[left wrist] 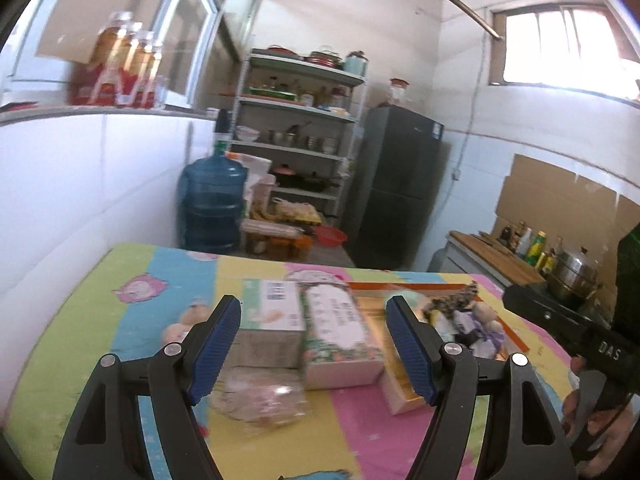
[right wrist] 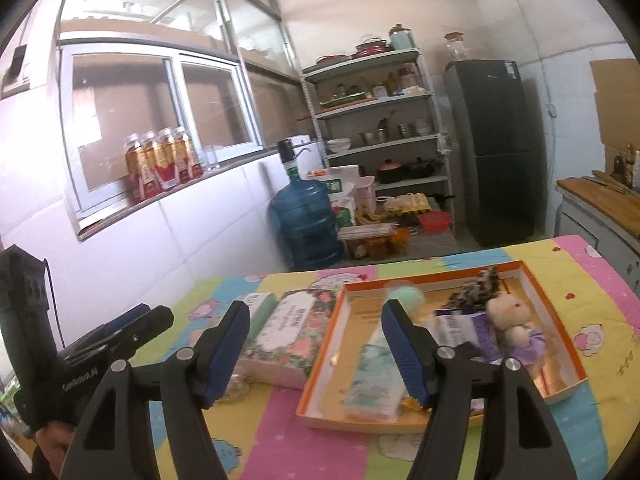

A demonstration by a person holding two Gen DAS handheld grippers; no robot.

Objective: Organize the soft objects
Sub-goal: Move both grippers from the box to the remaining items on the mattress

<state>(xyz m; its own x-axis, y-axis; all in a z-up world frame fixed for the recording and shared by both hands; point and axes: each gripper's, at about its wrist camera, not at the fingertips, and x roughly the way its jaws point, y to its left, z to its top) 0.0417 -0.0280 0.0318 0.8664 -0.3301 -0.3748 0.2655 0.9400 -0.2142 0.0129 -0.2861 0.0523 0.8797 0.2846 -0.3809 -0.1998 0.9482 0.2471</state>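
An orange-rimmed shallow box (right wrist: pixel 324 364) lies on the colourful mat. In it are a plush doll in purple (right wrist: pixel 516 328), a dark patterned cloth (right wrist: pixel 476 286), a mint soft ball (right wrist: pixel 406 294) and a green-white pack (right wrist: pixel 372 376). Left of the box lie a floral tissue pack (left wrist: pixel 340 328), a green-white tissue pack (left wrist: pixel 272 316) and a clear bag (left wrist: pixel 256 396). My left gripper (left wrist: pixel 314 350) is open above these packs. My right gripper (right wrist: pixel 316 354) is open above the box's left side. Both are empty.
The mat-covered table (left wrist: pixel 100 320) meets a white tiled wall on the left. Beyond it stand a blue water jug (right wrist: pixel 306 222), a metal shelf rack (right wrist: pixel 380 128) and a dark fridge (right wrist: pixel 498 148). A counter with bottles and a pot (left wrist: pixel 572 272) is at the right.
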